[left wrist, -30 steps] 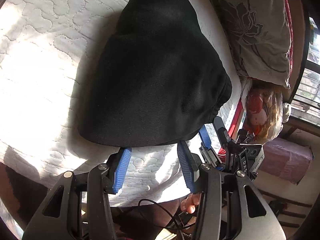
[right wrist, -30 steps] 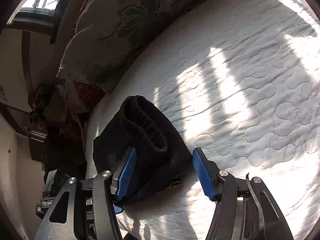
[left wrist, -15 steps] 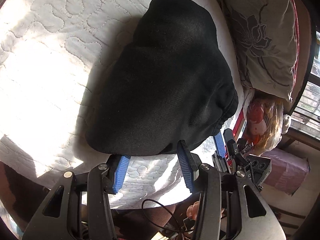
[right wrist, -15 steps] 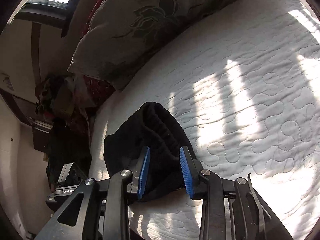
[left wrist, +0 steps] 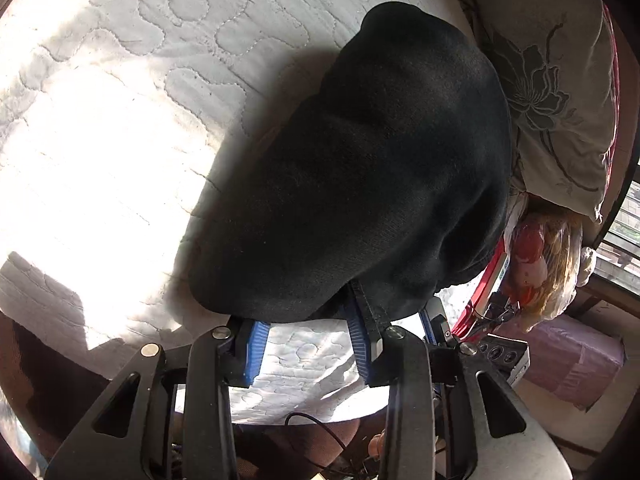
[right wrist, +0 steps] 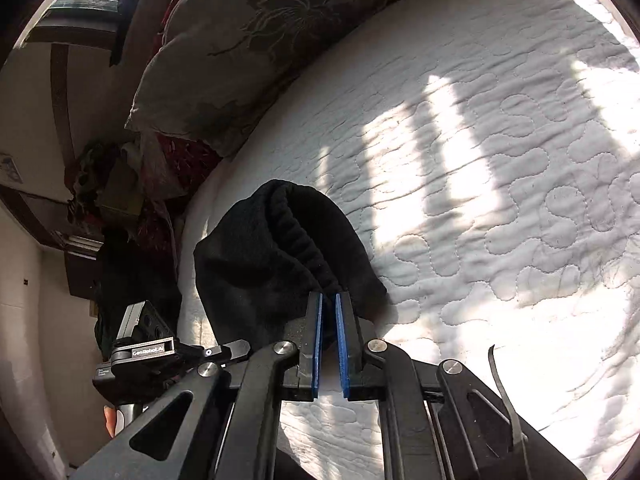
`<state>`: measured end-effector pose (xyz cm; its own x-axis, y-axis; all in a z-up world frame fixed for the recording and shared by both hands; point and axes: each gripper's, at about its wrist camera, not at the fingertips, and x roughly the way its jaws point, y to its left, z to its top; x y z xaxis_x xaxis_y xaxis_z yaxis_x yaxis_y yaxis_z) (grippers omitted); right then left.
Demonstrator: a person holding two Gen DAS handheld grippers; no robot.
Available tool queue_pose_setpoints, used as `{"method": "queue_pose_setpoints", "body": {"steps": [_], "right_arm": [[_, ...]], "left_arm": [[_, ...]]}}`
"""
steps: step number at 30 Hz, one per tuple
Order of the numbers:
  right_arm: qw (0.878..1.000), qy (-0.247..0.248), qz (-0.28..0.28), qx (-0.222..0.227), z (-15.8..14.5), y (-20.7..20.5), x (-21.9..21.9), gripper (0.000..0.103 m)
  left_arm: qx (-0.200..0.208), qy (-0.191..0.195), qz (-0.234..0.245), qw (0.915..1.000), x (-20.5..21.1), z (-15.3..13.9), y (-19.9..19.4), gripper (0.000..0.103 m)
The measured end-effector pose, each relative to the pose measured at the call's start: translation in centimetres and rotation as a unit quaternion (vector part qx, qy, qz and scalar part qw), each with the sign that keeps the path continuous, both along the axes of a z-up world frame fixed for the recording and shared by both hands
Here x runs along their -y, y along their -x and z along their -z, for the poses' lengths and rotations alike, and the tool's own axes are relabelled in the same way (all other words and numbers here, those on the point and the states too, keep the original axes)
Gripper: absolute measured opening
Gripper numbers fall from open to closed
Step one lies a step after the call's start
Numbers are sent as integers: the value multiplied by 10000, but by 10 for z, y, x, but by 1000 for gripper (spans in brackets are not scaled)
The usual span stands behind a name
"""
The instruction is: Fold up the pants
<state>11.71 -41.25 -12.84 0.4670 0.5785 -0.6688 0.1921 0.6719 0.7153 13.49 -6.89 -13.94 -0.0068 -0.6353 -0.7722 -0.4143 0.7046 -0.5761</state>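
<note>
The black pants [left wrist: 372,176] lie folded in a thick bundle on the white quilted mattress [left wrist: 120,128]. My left gripper [left wrist: 306,320] is open at the bundle's near edge, its blue pads under the overhanging cloth. In the right wrist view the pants [right wrist: 276,256] show their ribbed waistband on top. My right gripper [right wrist: 328,304] is shut on the pants at the waistband end, the blue pads nearly together with cloth between them. The left gripper's body [right wrist: 140,352] shows at lower left.
A floral pillow [left wrist: 560,92] lies just beyond the pants; it also shows in the right wrist view [right wrist: 256,40]. A plastic bag of goods [left wrist: 540,264] and a pink box [left wrist: 572,364] sit beside the bed. The mattress edge runs near both grippers.
My right gripper has closed from wide open onto the waistband end of the pants. My left gripper has moved in until its pads are under the bundle's near edge.
</note>
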Motion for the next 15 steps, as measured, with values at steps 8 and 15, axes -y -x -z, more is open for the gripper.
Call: {"method": "queue_pose_setpoints", "body": {"steps": [8,15], "right_arm": [[9982,97,118,576,-49,-5,14,20],[9914,-73,-314,1270,-81,-44,-28,27]], "left_arm": [[664,238,260,9972,-22,-56,20,33],[1457,451,173,9881,-5,-101,-36,34]]}}
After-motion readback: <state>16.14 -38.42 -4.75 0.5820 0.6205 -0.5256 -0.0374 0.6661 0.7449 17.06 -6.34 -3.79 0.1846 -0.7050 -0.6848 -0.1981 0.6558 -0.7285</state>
